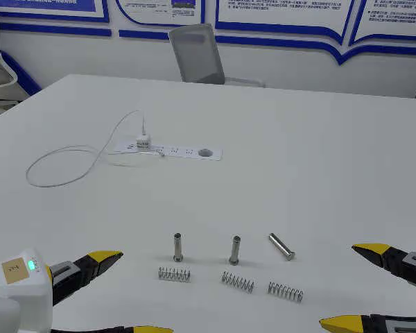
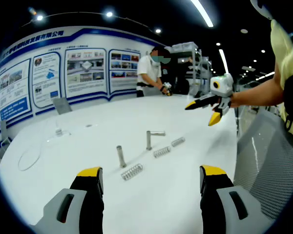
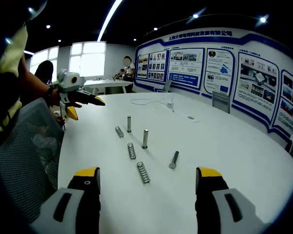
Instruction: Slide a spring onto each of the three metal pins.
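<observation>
Three metal pins stand in a row on the white table: the left pin (image 1: 177, 247) and the middle pin (image 1: 234, 250) are upright, and the right pin (image 1: 281, 247) lies on its side. In front of each lies a spring: left (image 1: 174, 275), middle (image 1: 237, 282), right (image 1: 286, 291). My left gripper (image 1: 135, 295) is open at the near left, apart from the springs. My right gripper (image 1: 341, 284) is open at the near right. In the left gripper view its jaws (image 2: 151, 171) frame the nearest spring (image 2: 132, 171). In the right gripper view the jaws (image 3: 147, 171) frame a spring (image 3: 143, 172) and the lying pin (image 3: 174, 159).
A white power strip (image 1: 168, 148) with a looped white cable (image 1: 62, 163) lies further back on the table. A grey chair (image 1: 196, 54) stands at the far edge. A mesh chair back (image 3: 29, 146) is close to me. A person (image 2: 149, 73) stands across the room.
</observation>
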`<state>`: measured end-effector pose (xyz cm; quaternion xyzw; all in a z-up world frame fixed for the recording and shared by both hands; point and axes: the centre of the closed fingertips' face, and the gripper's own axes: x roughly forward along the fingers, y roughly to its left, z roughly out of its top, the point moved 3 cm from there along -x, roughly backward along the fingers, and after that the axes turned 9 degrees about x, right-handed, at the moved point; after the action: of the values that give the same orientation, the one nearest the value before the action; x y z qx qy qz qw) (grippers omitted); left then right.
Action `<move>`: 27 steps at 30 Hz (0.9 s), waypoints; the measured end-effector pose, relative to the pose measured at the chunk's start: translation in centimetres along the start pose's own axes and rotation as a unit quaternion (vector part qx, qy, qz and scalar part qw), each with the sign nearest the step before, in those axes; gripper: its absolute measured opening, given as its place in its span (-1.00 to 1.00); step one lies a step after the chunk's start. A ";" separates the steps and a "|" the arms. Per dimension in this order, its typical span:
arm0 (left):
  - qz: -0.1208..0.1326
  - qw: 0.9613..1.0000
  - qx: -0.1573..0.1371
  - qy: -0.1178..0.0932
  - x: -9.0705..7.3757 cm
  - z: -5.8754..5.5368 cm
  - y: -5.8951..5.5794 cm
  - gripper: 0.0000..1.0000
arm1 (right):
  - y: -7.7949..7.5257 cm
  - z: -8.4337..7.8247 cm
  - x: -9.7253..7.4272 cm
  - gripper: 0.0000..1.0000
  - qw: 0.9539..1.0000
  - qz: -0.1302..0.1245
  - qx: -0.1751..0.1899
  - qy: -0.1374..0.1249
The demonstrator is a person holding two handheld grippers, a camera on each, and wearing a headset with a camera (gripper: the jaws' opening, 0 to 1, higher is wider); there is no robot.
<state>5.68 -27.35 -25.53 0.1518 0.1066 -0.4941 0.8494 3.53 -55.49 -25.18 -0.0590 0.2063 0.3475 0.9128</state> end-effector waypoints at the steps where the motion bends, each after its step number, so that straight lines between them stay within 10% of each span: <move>1: 0.000 1.000 0.000 0.000 0.0 0.0 0.0 0.65 | 0.0 0.0 0.0 0.62 1.000 0.000 0.000 0.000; 27: 0.001 1.000 0.001 0.003 0.1 0.0 0.0 0.64 | 0.0 0.3 0.1 0.58 1.000 -0.004 0.008 0.002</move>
<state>5.71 -27.44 -25.61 0.1545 0.1084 -0.4931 0.8492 3.66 -55.34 -24.93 -0.0533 0.2106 0.3421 0.9142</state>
